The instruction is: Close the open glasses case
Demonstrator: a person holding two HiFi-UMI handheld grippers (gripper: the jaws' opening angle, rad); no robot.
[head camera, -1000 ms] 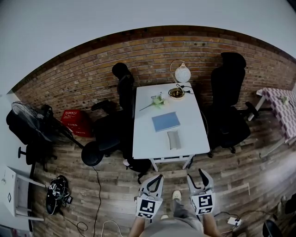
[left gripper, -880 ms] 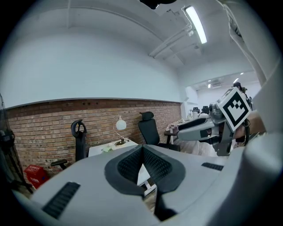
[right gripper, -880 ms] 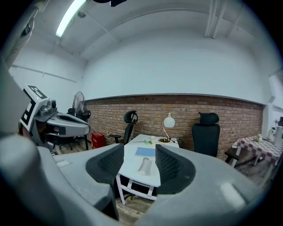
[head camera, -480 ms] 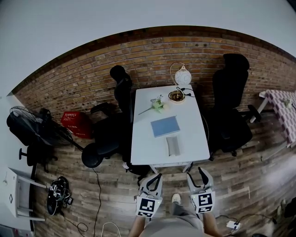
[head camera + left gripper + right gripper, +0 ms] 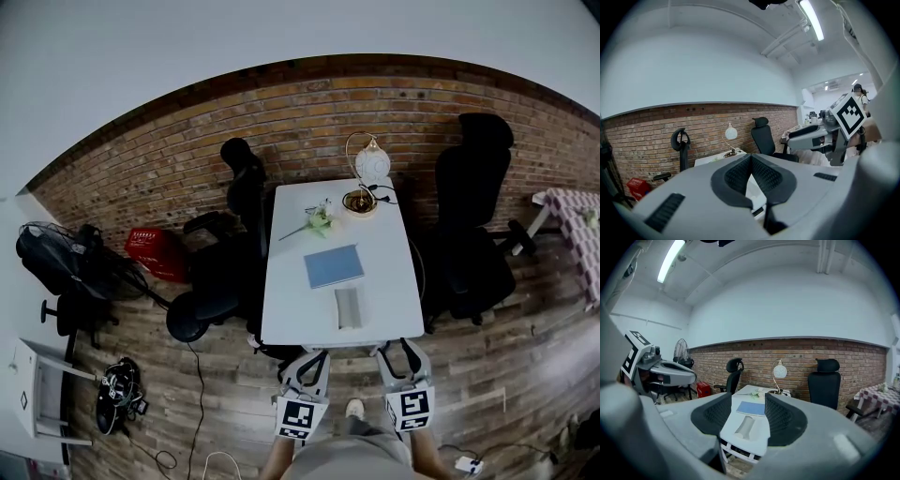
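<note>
In the head view a white table (image 5: 281,309) stands against a brick wall. The grey glasses case (image 5: 348,307) lies near the table's near edge, a little right of the middle, with its long side pointing toward the wall. A blue notebook (image 5: 334,266) lies just beyond it, close but apart. A flower sprig (image 5: 314,222) lies toward the far left corner, and a globe lamp (image 5: 368,169) stands at the far edge. Black office chairs stand on the left (image 5: 246,178) and on the right (image 5: 473,225). The left gripper (image 5: 312,366) and right gripper (image 5: 401,359) are held side by side over the wooden floor, just short of the near edge and well apart from the case. In the left gripper view, the left gripper (image 5: 751,159) has its ribbed pads meeting at the tips, with nothing between them. The right gripper (image 5: 820,138) shows off to the side, and the lamp (image 5: 731,134) stands against the wall ahead. In the right gripper view, the right gripper (image 5: 748,400) has its jaws apart and empty. Through the gap the glasses case (image 5: 744,426) shows as a pale shallow trough at the table's near edge. The notebook (image 5: 751,408) lies behind it and the left gripper (image 5: 661,369) is at the side.
</note>
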